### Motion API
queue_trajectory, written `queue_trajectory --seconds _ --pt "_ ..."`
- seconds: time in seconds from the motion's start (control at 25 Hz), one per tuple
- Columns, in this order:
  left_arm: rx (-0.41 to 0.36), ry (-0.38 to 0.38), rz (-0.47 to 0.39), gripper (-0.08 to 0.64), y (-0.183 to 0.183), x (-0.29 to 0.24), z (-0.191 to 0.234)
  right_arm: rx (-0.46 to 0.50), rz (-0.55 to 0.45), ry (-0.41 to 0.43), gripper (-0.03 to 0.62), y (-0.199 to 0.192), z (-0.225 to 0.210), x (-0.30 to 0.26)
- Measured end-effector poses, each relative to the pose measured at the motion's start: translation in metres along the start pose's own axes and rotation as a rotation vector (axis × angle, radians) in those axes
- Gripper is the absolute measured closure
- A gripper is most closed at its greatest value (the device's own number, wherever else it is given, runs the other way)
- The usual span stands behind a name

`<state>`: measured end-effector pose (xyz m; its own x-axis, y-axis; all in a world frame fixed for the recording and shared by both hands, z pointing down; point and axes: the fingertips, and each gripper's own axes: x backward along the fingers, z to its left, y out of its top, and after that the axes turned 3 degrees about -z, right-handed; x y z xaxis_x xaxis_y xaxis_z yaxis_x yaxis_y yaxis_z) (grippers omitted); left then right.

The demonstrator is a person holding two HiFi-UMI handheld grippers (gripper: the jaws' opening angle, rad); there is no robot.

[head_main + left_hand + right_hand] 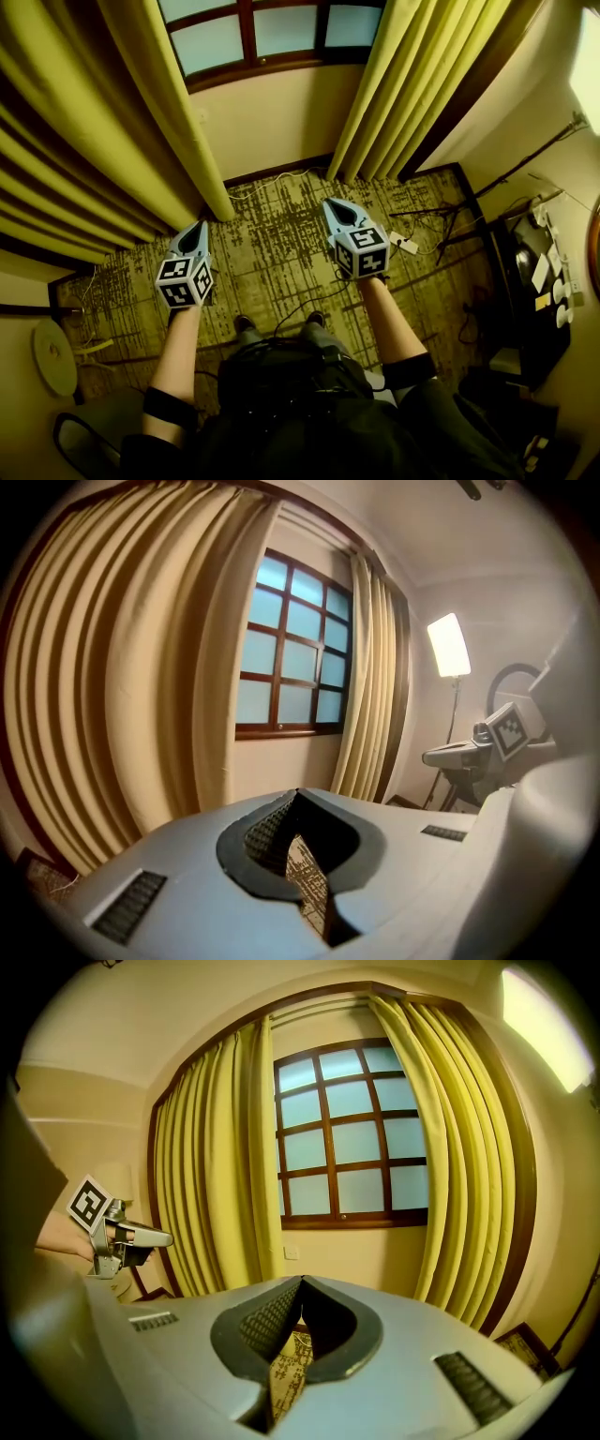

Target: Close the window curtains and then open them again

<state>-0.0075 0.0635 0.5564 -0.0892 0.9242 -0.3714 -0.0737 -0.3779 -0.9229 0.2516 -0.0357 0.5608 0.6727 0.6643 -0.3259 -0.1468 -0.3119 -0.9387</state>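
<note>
Clenched and empty, both claws wait short of the fabric. Your left claw (199,228) hangs just beside the inner edge of the left curtain (173,103), and your right claw (331,204) sits over the carpet (272,248), a little short of the right curtain (412,84). Both curtains are gathered to their sides with the window (272,33) bare between them, so closing them looks like the step in hand. Open each claw before you reach the cloth. Take the leading fold where it hangs straight, and pinch only a fold or two so nothing bunches. Then draw both edges sideways toward the middle, evenly, without tugging downward.
</note>
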Motion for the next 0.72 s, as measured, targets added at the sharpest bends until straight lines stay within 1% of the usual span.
queue_trajectory --seconds 0.2,0.28,0.4,0.64,0.72 --pt "-0.025 -0.039 0.006 0.560 0.008 -0.026 -0.026 -0.018 -0.013 -0.030 0.592 -0.007 -0.032 0.006" --pt "-0.039 -0.062 0.011 0.560 0.013 -0.039 -0.040 -0.024 -0.016 -0.050 0.592 -0.005 -0.045 0.014" --pt "-0.052 -0.101 0.019 0.560 0.016 -0.061 -0.066 -0.047 -0.001 -0.087 0.592 -0.013 -0.072 0.027" --pt "-0.091 -0.231 0.058 0.560 0.013 -0.113 -0.135 -0.091 -0.013 -0.215 0.592 -0.031 -0.139 0.065" --pt "-0.112 -0.284 0.070 0.560 0.009 -0.127 -0.161 -0.111 -0.010 -0.260 0.592 -0.040 -0.157 0.080"
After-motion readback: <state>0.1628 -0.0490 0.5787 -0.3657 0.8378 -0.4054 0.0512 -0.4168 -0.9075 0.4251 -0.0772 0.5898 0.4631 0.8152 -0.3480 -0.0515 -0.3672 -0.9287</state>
